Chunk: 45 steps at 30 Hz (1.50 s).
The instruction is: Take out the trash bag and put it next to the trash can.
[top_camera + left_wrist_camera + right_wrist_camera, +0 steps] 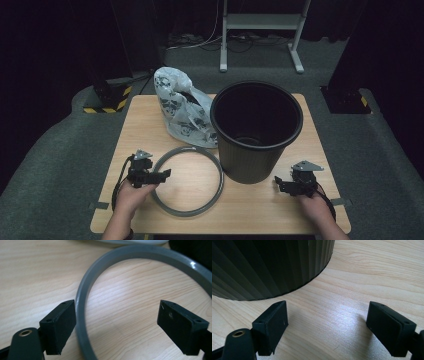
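Approach step, judged: L gripper (162, 174) at near-left arc of grey ring (187, 212), jaws wide apart, straddling band per left gripper view (83, 315); nothing clamped yet; ring flat on table (150, 120), just beside black bin (256, 131); patterned bag (182, 107) behind, against bin; R gripper (279, 183) low by bin base (269, 267), jaws apart, empty. Next, prob.: lower L over band, close, lift level; R to steady bin.
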Motion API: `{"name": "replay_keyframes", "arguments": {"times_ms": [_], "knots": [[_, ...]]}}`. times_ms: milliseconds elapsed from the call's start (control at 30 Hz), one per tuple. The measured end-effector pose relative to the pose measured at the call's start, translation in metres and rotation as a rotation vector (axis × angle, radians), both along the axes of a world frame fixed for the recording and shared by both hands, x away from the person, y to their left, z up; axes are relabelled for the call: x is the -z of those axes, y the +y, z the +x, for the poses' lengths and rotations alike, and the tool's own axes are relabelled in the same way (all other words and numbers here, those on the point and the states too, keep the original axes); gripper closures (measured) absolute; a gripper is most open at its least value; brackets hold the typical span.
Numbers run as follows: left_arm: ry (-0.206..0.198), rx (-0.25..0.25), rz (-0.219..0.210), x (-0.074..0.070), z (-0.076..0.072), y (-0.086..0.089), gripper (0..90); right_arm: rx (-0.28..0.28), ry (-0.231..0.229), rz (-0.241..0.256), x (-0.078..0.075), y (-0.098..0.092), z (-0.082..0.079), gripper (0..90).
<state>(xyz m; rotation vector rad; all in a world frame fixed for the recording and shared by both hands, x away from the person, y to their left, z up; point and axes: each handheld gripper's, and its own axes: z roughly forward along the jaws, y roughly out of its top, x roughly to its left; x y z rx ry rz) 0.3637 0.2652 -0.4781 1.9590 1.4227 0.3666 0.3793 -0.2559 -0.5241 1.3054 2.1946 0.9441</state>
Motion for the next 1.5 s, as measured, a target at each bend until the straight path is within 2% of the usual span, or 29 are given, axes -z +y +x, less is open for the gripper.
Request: {"name": "replay_keyframes", "arguments": {"times_ms": [33,67,133,200,367,433,467,533,567,667,767,933,1033,1167,1333,1500], "knots": [[0.015,-0.003,0.017,0.001,0.0,0.002,15.4,-0.001,-0.002,-0.002,0.0,0.0,0.0,17.1],[0.03,-0.008,0.054,0.002,0.001,0.004,15.4,-0.001,-0.002,-0.001,0.0,0.0,0.0,17.1],[0.058,-0.02,0.074,0.005,0.002,0.007,15.3,0.0,0.0,0.0,0.0,0.0,0.0,17.1],[0.087,-0.045,0.049,0.008,0.003,0.009,15.4,-0.002,-0.002,-0.002,0.0,0.0,0.0,17.1],[0.174,-0.072,0.052,0.017,0.005,0.015,19.0,0.0,0.0,0.0,0.0,0.0,0.0,17.1],[0.209,-0.079,0.062,0.02,0.007,0.014,20.7,0.0,0.0,0.0,0.0,0.0,0.0,17.1],[0.222,-0.076,0.084,0.02,0.007,0.014,21.7,-0.001,-0.001,0.0,0.0,0.0,0.0,17.1],[0.234,-0.08,0.129,0.019,0.008,0.01,23.2,0.0,0.0,0.0,0.0,0.0,0.0,17.1],[0.24,-0.081,0.136,0.019,0.008,0.008,23.1,-0.004,-0.003,-0.002,0.0,0.0,0.0,17.1],[0.266,-0.081,0.193,0.019,0.009,-0.001,21.1,-0.006,-0.003,-0.003,0.0,0.0,0.0,17.1],[0.269,-0.081,0.239,0.02,0.009,-0.008,20.6,-0.009,-0.002,-0.002,0.0,0.0,0.0,17.1],[0.263,-0.105,0.234,0.021,0.008,-0.011,20.3,-0.016,0.0,-0.001,0.0,0.0,0.0,17.1],[0.265,-0.107,0.246,0.02,0.008,-0.014,19.4,-0.013,0.002,0.001,0.0,0.001,0.0,17.1],[0.272,-0.124,0.236,0.02,0.008,-0.016,18.7,-0.012,0.0,0.001,0.0,0.001,0.0,17.1],[0.335,-0.114,0.274,0.017,0.018,-0.018,18.6,-0.013,0.0,0.001,0.0,0.001,0.0,17.2],[0.416,-0.083,0.29,0.014,0.028,-0.018,20.3,-0.014,0.001,0.003,0.0,0.001,0.0,17.1]]}}
